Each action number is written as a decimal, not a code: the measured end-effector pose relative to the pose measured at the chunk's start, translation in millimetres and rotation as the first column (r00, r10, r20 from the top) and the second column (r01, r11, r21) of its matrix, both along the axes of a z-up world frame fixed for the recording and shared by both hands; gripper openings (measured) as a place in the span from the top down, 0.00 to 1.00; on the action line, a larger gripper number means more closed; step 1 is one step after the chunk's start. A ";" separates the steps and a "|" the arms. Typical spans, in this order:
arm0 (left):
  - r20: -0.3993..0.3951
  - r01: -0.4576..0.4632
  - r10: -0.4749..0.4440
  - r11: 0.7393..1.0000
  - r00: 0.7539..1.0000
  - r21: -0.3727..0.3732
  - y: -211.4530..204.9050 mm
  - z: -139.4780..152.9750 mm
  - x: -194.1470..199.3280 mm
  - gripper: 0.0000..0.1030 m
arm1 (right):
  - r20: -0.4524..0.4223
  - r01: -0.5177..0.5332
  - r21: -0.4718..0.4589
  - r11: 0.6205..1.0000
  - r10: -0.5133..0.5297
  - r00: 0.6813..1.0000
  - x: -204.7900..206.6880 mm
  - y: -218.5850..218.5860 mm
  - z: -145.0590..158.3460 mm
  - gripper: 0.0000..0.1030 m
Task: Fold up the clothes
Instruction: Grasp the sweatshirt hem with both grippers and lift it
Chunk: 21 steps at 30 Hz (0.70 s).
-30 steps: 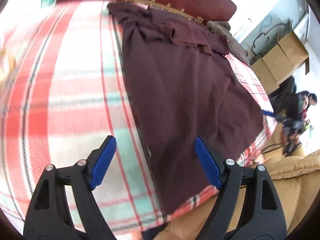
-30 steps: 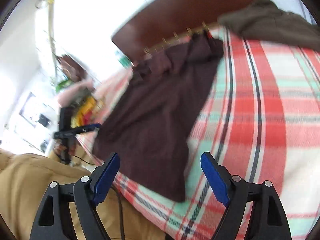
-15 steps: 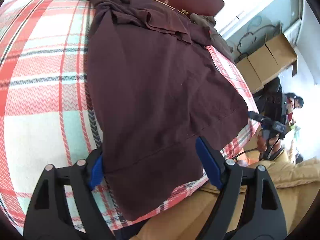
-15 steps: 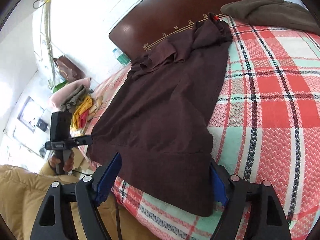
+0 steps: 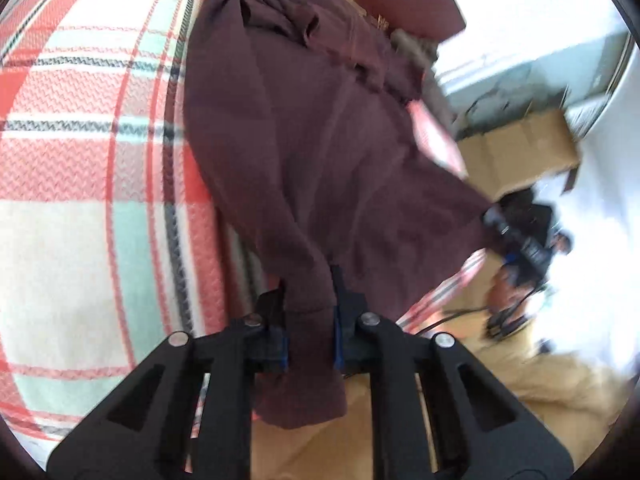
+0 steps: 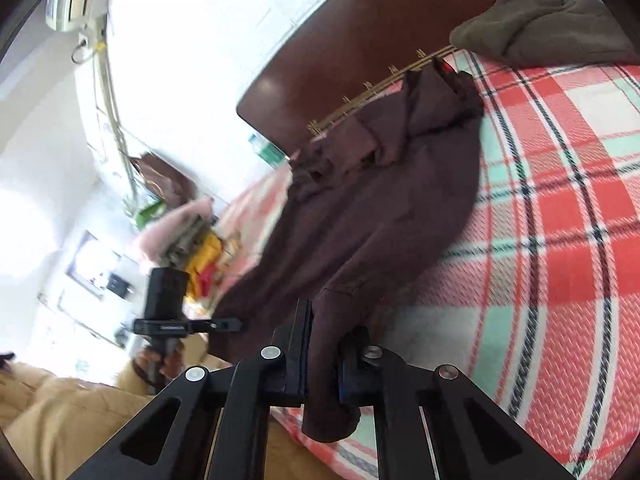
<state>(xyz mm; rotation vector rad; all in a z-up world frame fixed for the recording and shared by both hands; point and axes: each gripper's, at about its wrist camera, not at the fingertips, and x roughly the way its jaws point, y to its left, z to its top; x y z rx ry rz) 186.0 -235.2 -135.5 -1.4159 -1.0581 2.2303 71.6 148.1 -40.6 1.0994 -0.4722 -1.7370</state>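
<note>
Maroon knit garment (image 5: pixel 320 152) lies lengthwise on the red, white and mint plaid blanket (image 5: pixel 80 184), its collar end bunched against the dark wooden headboard (image 6: pixel 360 36). A second ago both grippers gaped over the flat hem; now the left gripper (image 5: pixel 309 320) is closing on one hem corner, the right gripper (image 6: pixel 322 356) clamps the other, and the pinched cloth puckers upward.

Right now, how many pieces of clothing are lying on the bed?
2. A dark maroon garment is spread down the plaid bed, its near corners pinched by both tools. An olive one lies bunched by the headboard. Others may be out of view.
</note>
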 end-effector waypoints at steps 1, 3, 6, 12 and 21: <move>-0.012 -0.008 0.008 0.999 1.000 0.039 -4.7 3.1 -2.9 0.84 | 0.009 0.002 -0.025 1.000 -0.002 1.000 -4.6 -0.5 3.2 0.92; -0.044 -0.015 0.019 0.995 0.999 0.103 -13.0 12.4 -10.9 0.84 | 0.018 0.009 -0.065 0.998 -0.008 1.000 -16.8 -2.1 11.0 0.92; -0.098 -0.009 0.028 0.982 0.995 0.189 -25.0 26.9 -27.4 0.84 | 0.017 0.023 -0.105 0.994 -0.021 1.000 -39.8 -7.4 24.8 0.92; -0.152 -0.012 0.044 0.980 0.987 0.201 -50.2 60.7 -88.4 0.84 | 0.029 0.062 -0.142 0.988 -0.058 0.998 -106.6 -28.2 50.5 0.92; -0.122 -0.172 0.175 0.985 0.977 0.028 -104.4 78.2 -191.7 0.84 | 0.131 0.150 -0.044 0.988 -0.143 0.981 -233.8 -77.1 47.4 0.89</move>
